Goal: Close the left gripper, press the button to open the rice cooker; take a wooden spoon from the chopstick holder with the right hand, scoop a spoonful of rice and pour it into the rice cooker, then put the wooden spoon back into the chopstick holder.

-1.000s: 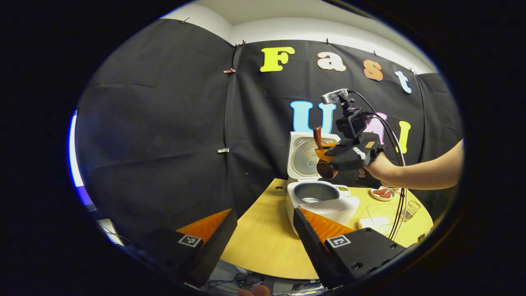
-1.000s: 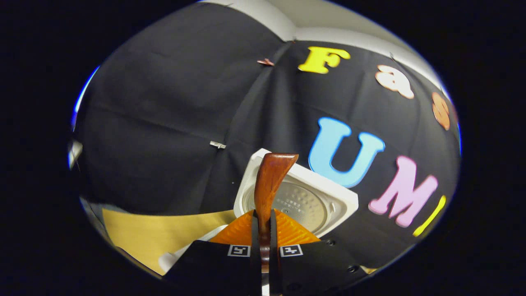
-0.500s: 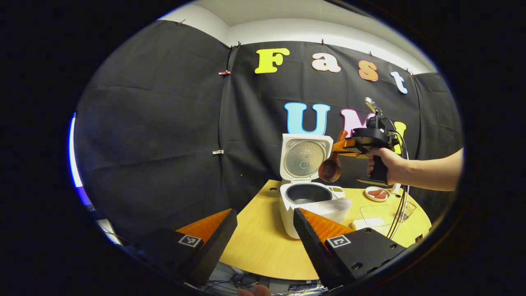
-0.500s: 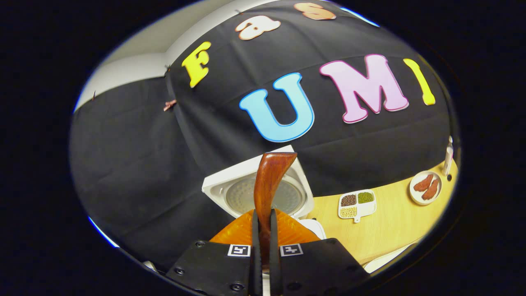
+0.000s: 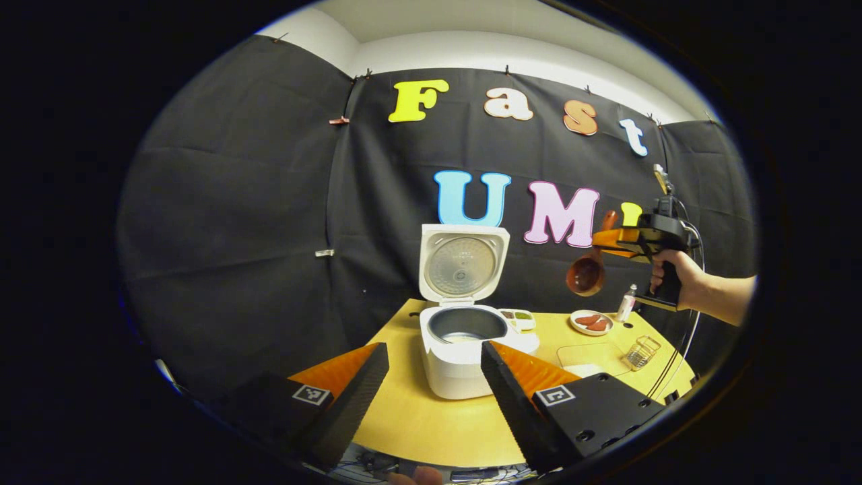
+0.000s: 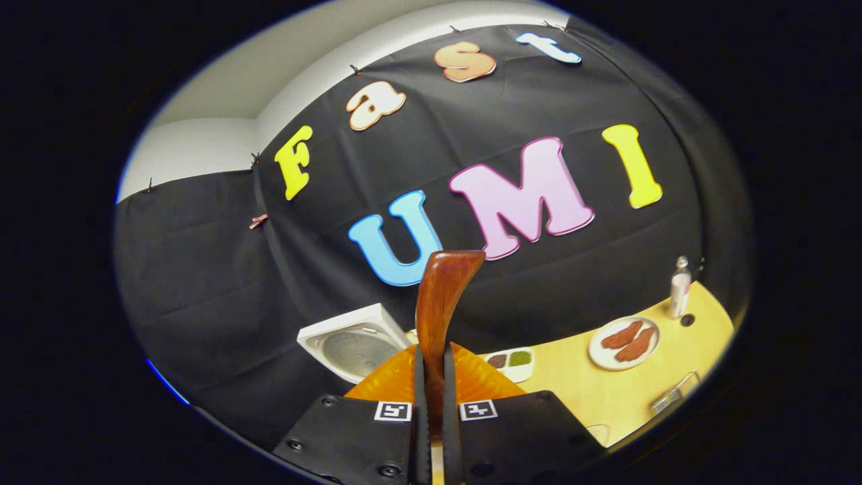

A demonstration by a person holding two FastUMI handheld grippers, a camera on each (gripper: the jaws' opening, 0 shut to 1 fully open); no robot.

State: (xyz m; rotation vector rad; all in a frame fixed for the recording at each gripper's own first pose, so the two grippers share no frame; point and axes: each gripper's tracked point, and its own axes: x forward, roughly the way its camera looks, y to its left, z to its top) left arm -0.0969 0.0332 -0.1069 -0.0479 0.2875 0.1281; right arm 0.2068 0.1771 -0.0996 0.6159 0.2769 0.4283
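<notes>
Right gripper [image 6: 431,404] fingers pinched wooden spoon [image 6: 439,303], bowl hidden; left gripper [image 5: 431,377] fingers spread; rice cooker [image 5: 461,323] open; labels unreadable.

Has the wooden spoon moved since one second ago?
Yes. The wooden spoon went right, away from the rice cooker, toward the plate.

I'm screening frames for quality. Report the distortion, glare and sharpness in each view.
Left gripper view: strong fisheye curve bends the table edge; cooker sharp, no glare. Right gripper view: tilted and curved, spoon handle up close sharp with a soft sheen.
</notes>
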